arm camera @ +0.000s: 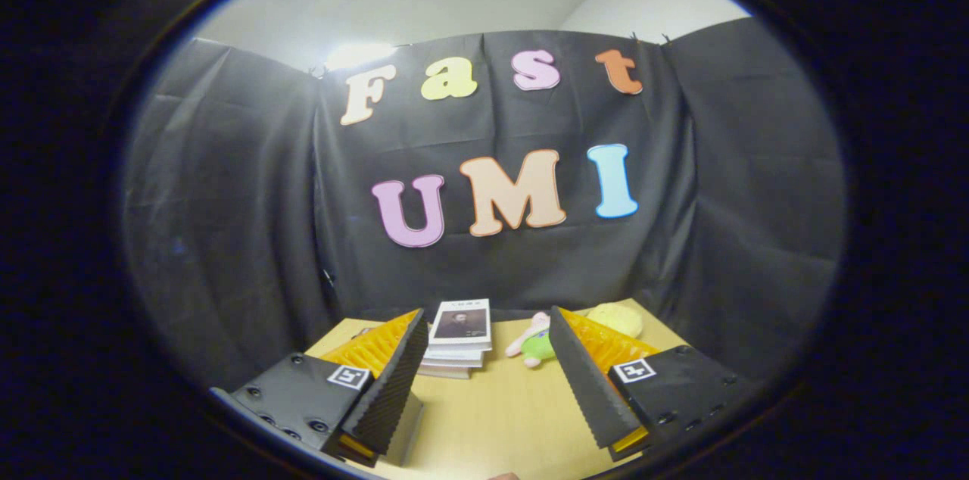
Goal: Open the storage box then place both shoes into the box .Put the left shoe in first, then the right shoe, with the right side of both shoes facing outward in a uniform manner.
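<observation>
Wooden counter with the gripper above it, fingers spread wide and empty. Beyond them lie stacked books at 12 o'clock and a plush toy at 1 o'clock.

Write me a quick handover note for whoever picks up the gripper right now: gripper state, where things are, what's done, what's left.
Gripper: open, fingers wide apart, nothing between them, held above the table.
Beyond the fingers: a stack of books ahead, a plush toy beside it, a yellow soft thing further back near the cloth.
Storage box and shoes: I can't place them from this view.
Done: nothing that can be confirmed.
Left: find and open the box, put in the left shoe, then the right, right sides facing outward.
</observation>
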Tool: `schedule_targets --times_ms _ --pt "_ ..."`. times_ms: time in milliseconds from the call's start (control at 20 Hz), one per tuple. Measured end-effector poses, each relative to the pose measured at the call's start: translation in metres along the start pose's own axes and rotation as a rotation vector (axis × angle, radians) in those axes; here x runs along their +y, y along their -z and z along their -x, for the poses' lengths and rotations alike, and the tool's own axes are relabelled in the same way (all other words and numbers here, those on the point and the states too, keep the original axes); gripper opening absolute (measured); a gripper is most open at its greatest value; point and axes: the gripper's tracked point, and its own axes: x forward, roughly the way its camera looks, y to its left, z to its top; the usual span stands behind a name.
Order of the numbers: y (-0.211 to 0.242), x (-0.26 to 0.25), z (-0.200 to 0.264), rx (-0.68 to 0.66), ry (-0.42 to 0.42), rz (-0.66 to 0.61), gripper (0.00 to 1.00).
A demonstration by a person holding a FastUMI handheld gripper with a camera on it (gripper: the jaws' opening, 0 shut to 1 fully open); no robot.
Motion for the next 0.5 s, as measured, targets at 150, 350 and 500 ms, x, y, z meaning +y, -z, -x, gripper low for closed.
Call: schedule_targets --times_ms 150,350,500 --pt "0.0 -0.018 0.002 0.0 0.018 0.01 1.0" --pt "0.003 -0.042 -0.001 0.006 0.044 0.027 1.0" --pt "0.005 -0.055 -0.005 0.006 0.053 0.042 1.0"
